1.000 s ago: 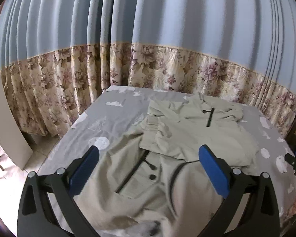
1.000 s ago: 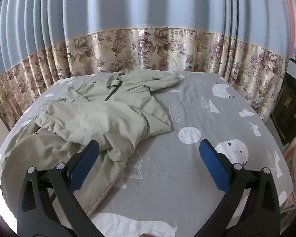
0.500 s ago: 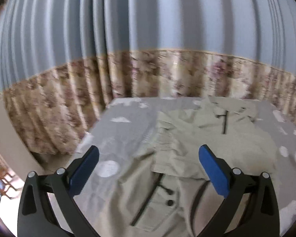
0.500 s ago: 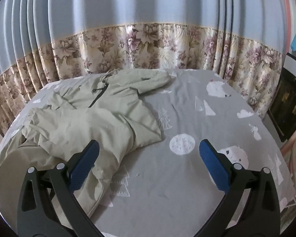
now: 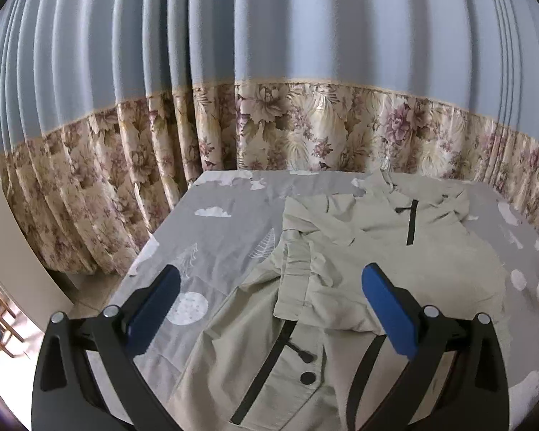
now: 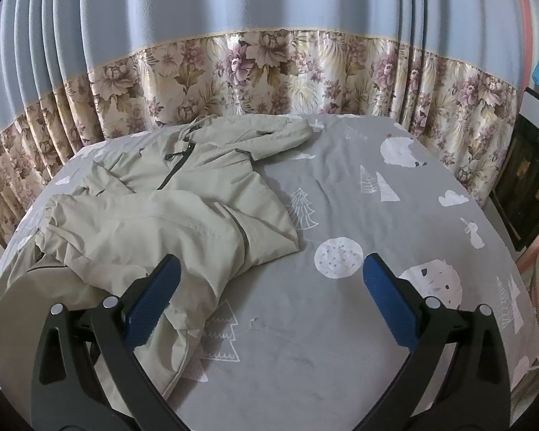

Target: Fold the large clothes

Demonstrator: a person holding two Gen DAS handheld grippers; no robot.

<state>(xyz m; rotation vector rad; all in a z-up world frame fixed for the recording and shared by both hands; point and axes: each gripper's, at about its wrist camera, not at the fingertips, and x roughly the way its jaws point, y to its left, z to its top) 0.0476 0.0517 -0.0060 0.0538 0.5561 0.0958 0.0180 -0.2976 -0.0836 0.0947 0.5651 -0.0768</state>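
A pale olive jacket (image 5: 370, 258) with black zips and snaps lies rumpled on the grey printed bedsheet (image 5: 226, 237), one sleeve folded across its body. My left gripper (image 5: 269, 287) hovers open above the jacket's lower front, holding nothing. In the right wrist view the same jacket (image 6: 169, 212) covers the left half of the bed, its hood toward the curtain. My right gripper (image 6: 269, 283) is open over the bare sheet (image 6: 341, 323), its left fingertip (image 6: 154, 294) above the jacket's near edge.
A blue curtain with a floral lower band (image 5: 305, 125) hangs right behind the bed. The bed's left edge drops to the floor beside a pale board (image 5: 10, 251). A dark appliance (image 6: 528, 186) stands at the right of the bed.
The left gripper swung left and steadied, so the jacket sits further right in its view. The right gripper tilted up and drew back slightly. Both stayed open; the jacket has not moved.
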